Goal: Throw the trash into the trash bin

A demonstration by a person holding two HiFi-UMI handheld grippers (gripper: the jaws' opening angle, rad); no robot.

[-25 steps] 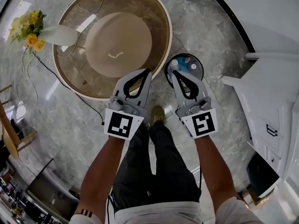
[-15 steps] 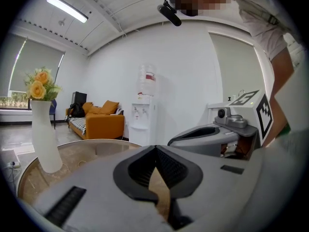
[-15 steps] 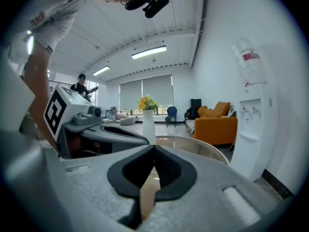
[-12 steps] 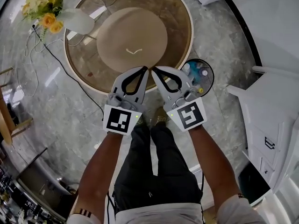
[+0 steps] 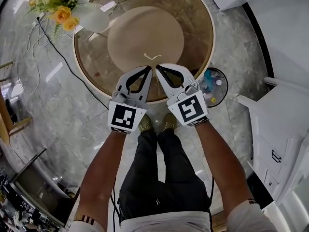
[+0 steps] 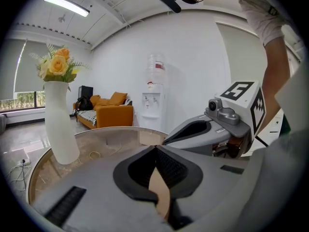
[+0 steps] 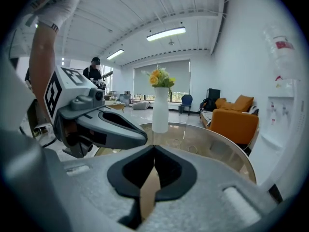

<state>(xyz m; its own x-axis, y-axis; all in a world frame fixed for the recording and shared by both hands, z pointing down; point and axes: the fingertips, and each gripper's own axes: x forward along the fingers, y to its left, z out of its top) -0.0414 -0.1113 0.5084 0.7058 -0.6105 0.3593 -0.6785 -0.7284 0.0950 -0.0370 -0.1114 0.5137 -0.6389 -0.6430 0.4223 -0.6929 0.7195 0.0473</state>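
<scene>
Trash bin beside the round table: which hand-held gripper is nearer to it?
Right. In the head view the right hand-held gripper is just left of the trash bin; the left hand-held gripper is farther left, beyond the right one.

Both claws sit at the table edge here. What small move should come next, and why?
Probably open the right claw and ease it forward to the small white scrap on the round glass table. Both it and the left claw are shut with nothing held, the scrap lies just past their tips, and the trash bin stands on the floor to the right.
</scene>
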